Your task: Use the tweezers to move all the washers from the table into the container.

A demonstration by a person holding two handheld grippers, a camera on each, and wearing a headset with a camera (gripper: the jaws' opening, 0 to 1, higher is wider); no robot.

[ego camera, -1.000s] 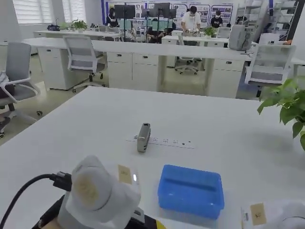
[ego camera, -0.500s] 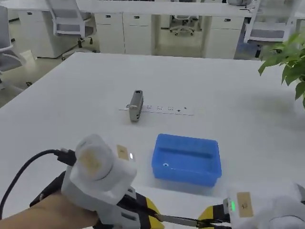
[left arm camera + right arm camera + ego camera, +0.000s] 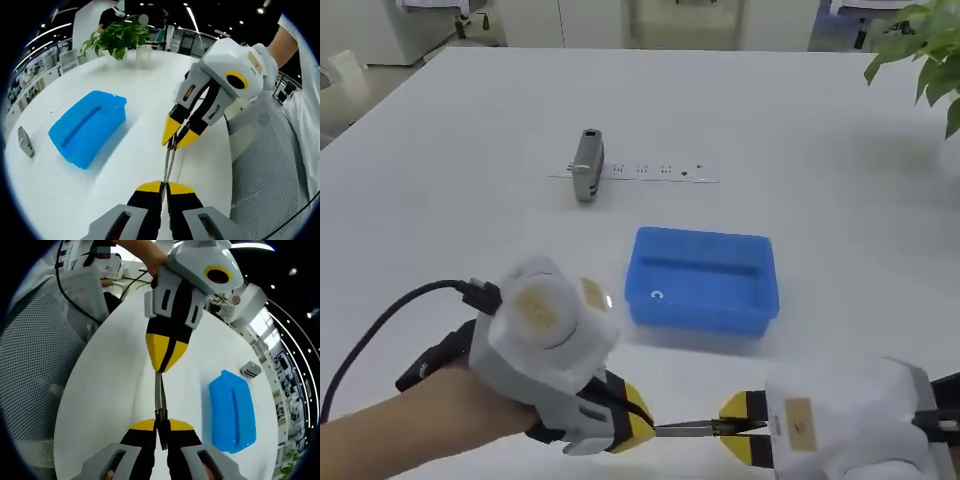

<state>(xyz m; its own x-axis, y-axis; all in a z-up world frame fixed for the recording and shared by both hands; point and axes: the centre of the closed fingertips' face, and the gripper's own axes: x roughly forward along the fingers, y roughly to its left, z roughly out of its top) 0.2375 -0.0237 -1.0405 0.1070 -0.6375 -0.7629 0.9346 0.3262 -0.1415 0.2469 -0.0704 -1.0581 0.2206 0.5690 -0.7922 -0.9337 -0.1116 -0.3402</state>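
I have my left claw (image 3: 642, 428) and right claw (image 3: 727, 428) each clamped on opposite ends of the tweezers (image 3: 685, 428), probably light, springy and slippery, best pinched mid-arm.

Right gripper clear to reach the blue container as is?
Likely yes: bare table between right gripper and container. But left gripper also clamps the tweezers, so it must release first.
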